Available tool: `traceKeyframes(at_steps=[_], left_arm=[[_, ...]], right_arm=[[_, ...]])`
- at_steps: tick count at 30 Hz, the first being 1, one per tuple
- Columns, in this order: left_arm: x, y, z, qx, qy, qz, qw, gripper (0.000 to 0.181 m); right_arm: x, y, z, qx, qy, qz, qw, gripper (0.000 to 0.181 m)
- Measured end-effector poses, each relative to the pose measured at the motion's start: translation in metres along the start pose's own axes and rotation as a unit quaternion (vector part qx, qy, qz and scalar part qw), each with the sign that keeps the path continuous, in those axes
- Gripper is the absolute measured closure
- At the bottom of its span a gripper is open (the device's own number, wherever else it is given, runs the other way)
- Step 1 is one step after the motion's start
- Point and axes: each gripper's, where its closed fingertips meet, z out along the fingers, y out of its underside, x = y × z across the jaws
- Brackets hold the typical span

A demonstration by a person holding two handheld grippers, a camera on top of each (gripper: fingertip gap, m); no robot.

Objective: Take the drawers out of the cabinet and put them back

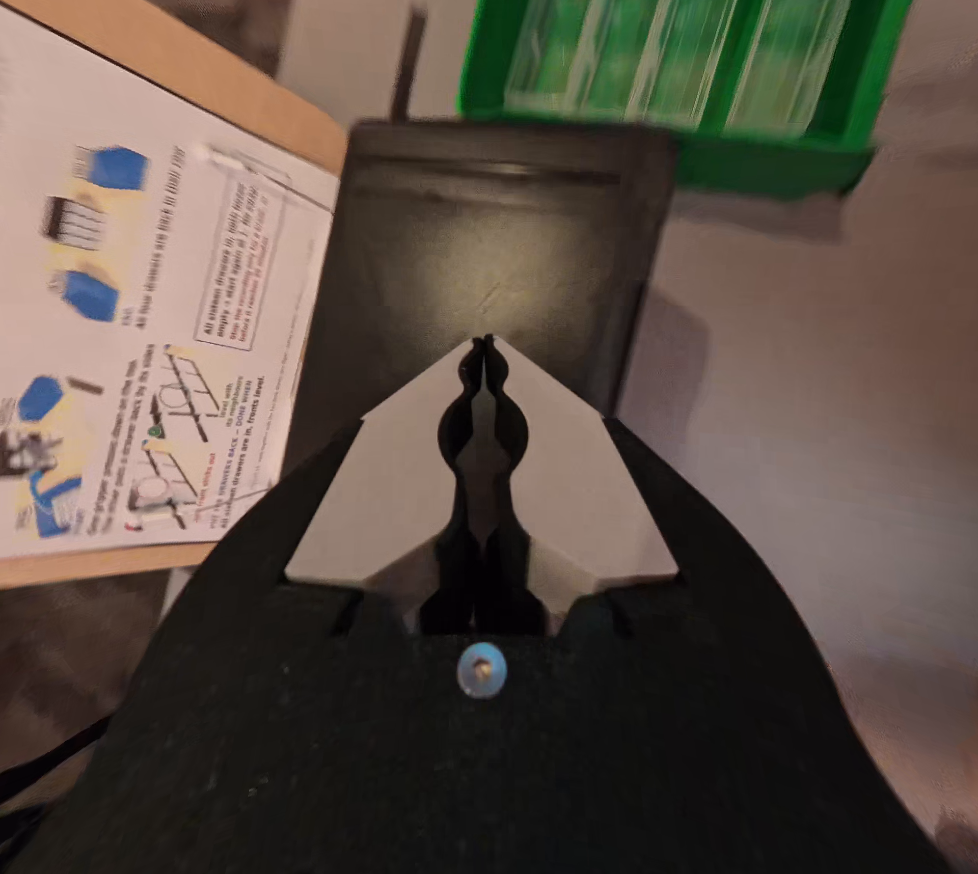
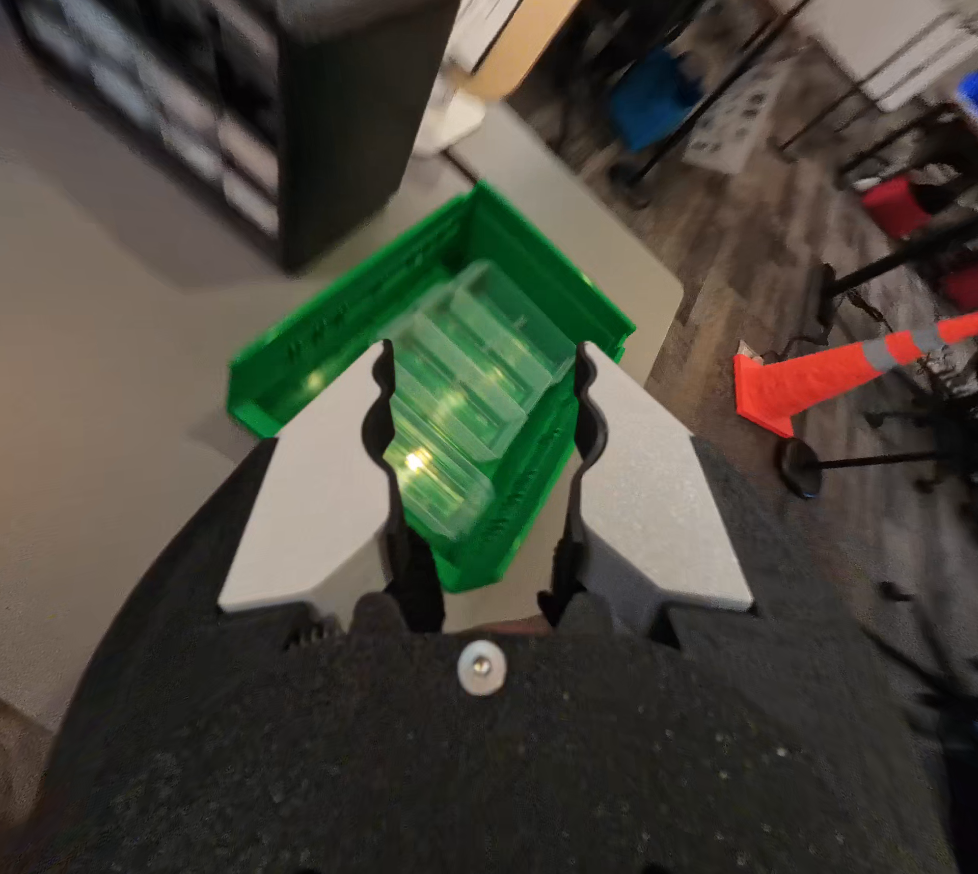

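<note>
A black drawer cabinet (image 2: 296, 70) stands on the grey table; the left wrist view looks down on its dark top (image 1: 492, 261). My left gripper (image 1: 484, 340) is shut and empty, its tips over the cabinet top. A green bin (image 2: 338, 319) beside the cabinet holds several clear plastic drawers (image 2: 476, 372); it also shows in the left wrist view (image 1: 714, 150) with the drawers (image 1: 688, 39) side by side. My right gripper (image 2: 481, 351) is open and empty, held above the bin and drawers. More clear drawers (image 2: 243, 160) sit in the cabinet's front, blurred.
An instruction sheet (image 1: 132, 293) lies on a tan board (image 1: 159, 49) left of the cabinet. The table edge (image 2: 667, 335) runs right of the bin. On the floor beyond lie an orange cone (image 2: 825, 372), black stands and chair legs.
</note>
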Motion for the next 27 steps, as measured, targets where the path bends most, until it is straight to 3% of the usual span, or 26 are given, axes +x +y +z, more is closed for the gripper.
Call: traceKeyframes(at_steps=[2, 4, 6, 9, 11, 13, 18, 27], left_arm=[[0.013, 0.004, -0.045, 0.095, -0.049, -0.063, 0.992, 0.181], [0.031, 0.042, -0.086, 0.136, -0.125, -0.13, 0.974, 0.178], [0.06, 0.104, -0.117, 0.144, -0.206, -0.195, 0.948, 0.174], [0.122, 0.21, -0.134, 0.135, -0.273, -0.324, 0.896, 0.169], [0.164, 0.277, -0.132, 0.11, -0.296, -0.416, 0.853, 0.162], [0.196, 0.324, -0.13, 0.091, -0.312, -0.483, 0.813, 0.153], [0.227, 0.377, -0.113, 0.089, -0.335, -0.555, 0.756, 0.146], [0.233, 0.383, -0.116, 0.075, -0.333, -0.525, 0.779, 0.145]], right_arm=[[-0.014, 0.006, -0.022, 0.071, 0.033, 0.078, 0.994, 0.118], [-0.032, 0.032, -0.031, 0.097, 0.075, 0.156, 0.98, 0.127], [-0.065, 0.069, -0.03, 0.07, 0.076, 0.244, 0.964, 0.127], [-0.106, 0.113, -0.032, 0.022, 0.099, 0.321, 0.942, 0.125], [-0.127, 0.123, -0.032, 0.019, 0.104, 0.359, 0.927, 0.125], [-0.144, 0.128, -0.026, 0.016, 0.101, 0.371, 0.923, 0.125], [-0.149, 0.137, -0.01, 0.0, 0.115, 0.332, 0.936, 0.125], [-0.147, 0.141, 0.004, -0.024, 0.113, 0.303, 0.946, 0.126]])
